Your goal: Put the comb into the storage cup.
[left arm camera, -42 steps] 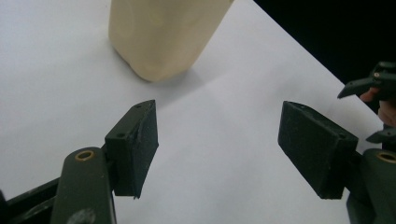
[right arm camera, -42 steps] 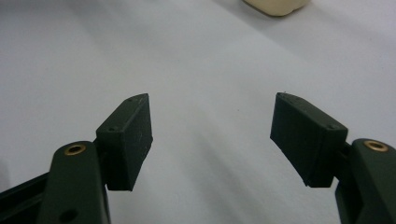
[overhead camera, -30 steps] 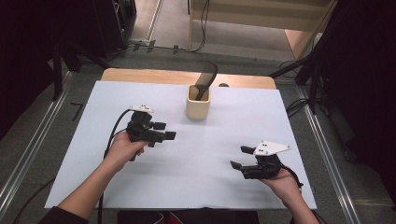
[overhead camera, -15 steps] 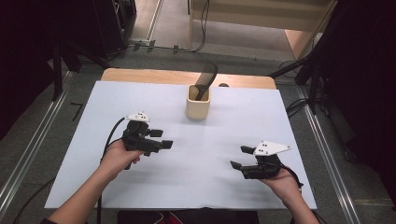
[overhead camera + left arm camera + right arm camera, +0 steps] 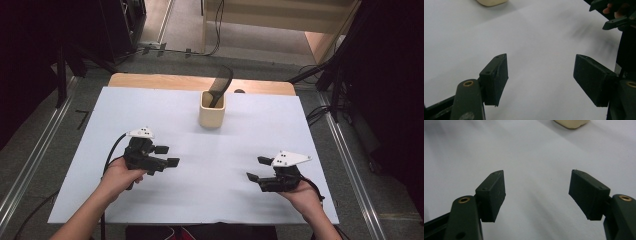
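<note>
A cream cup [image 5: 212, 113] stands upright at the back middle of the white table [image 5: 200, 200], with a black curved utensil [image 5: 221, 83] leaning out of it. My left gripper [image 5: 167, 155] hovers at the left front, jaws wide apart and nothing between them. My right gripper [image 5: 258, 169] sits at the right front, also open and empty. The left gripper view has its own gripper [image 5: 540, 75] over bare white surface, the cup's base [image 5: 490, 2] at the top edge and the other gripper [image 5: 616, 17] at the top right. In the right gripper view the gripper [image 5: 537, 190] faces the cup's base [image 5: 572, 123].
The white sheet covers most of a wooden table whose back edge [image 5: 165, 81] shows bare. Metal rails [image 5: 30, 165] run along both sides on the floor. Cables [image 5: 217, 30] lie behind the table.
My left gripper has drawn back toward the front of the table and a little to the left. The right gripper has stayed where it was.
</note>
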`<state>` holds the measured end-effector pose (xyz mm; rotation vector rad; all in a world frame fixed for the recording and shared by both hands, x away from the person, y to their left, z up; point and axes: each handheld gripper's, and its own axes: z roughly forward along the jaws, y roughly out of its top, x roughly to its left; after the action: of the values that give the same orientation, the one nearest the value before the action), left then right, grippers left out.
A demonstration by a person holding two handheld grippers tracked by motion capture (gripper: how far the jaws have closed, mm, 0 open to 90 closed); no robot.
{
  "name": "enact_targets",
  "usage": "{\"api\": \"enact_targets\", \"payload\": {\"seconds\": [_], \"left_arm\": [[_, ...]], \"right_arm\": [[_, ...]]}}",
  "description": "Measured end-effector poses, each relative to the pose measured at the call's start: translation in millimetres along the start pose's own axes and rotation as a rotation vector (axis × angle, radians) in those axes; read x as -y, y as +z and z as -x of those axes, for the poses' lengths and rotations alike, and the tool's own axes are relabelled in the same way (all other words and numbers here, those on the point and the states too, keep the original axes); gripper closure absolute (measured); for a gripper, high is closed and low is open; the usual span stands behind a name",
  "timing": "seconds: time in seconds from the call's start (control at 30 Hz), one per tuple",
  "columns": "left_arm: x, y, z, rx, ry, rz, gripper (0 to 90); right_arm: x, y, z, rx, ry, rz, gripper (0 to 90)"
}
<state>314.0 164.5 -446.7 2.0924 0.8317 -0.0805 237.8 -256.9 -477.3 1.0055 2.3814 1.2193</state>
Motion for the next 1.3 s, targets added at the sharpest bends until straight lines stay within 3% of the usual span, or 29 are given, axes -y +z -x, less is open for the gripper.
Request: {"api": "enact_targets", "payload": {"seconds": [0.57,1.3], "left_arm": [[20.2,-16.5,3.5,-0.054,0.018,-0.015,28.9],[38.1,-36.1,-5.8,-0.094,-0.02,-0.001,28.9]], "right_arm": [[0.9,0.5,2.0,-0.001,0.008,-0.004,27.4],[1.5,0.9,3.0,0.003,0.011,-0.009,27.4]]}}
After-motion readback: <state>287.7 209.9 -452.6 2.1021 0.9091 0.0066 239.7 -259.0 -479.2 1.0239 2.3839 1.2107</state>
